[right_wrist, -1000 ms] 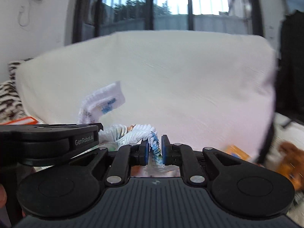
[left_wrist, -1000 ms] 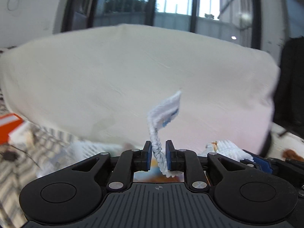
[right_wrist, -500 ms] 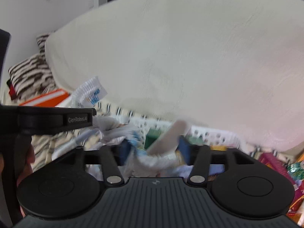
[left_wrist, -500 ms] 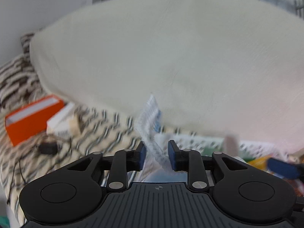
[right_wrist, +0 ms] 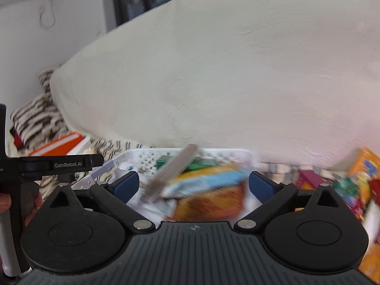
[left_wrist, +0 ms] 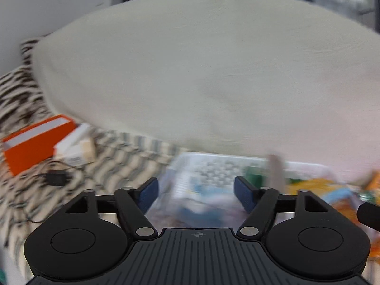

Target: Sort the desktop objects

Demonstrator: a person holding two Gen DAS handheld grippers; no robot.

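My left gripper [left_wrist: 196, 194] hangs over a white perforated basket [left_wrist: 225, 163], its jaws opening wide with nothing pressed between the pads. Below them lies a blurred white and blue wrapper [left_wrist: 201, 204]. My right gripper [right_wrist: 192, 186] is over the same basket [right_wrist: 142, 153], its jaws also opening and holding nothing. Under it lie an orange and blue snack packet [right_wrist: 209, 190], a flat grey stick [right_wrist: 173, 171] and a green box [right_wrist: 197, 163]. In the right wrist view, the left gripper's body [right_wrist: 54, 165] shows at the left edge, held by a hand [right_wrist: 4, 201].
A big cream cushion [left_wrist: 201, 71] rises right behind the basket. On the striped cloth [left_wrist: 118, 156] to the left are an orange box [left_wrist: 35, 142], a white box [left_wrist: 73, 147] and a small black device with a cable [left_wrist: 55, 178]. Several colourful snack packets [right_wrist: 356, 178] lie to the right.
Both grippers were shut on a white crinkled wrapper; both have opened and the wrapper has dropped out. Both views have tipped down and moved toward the basket.
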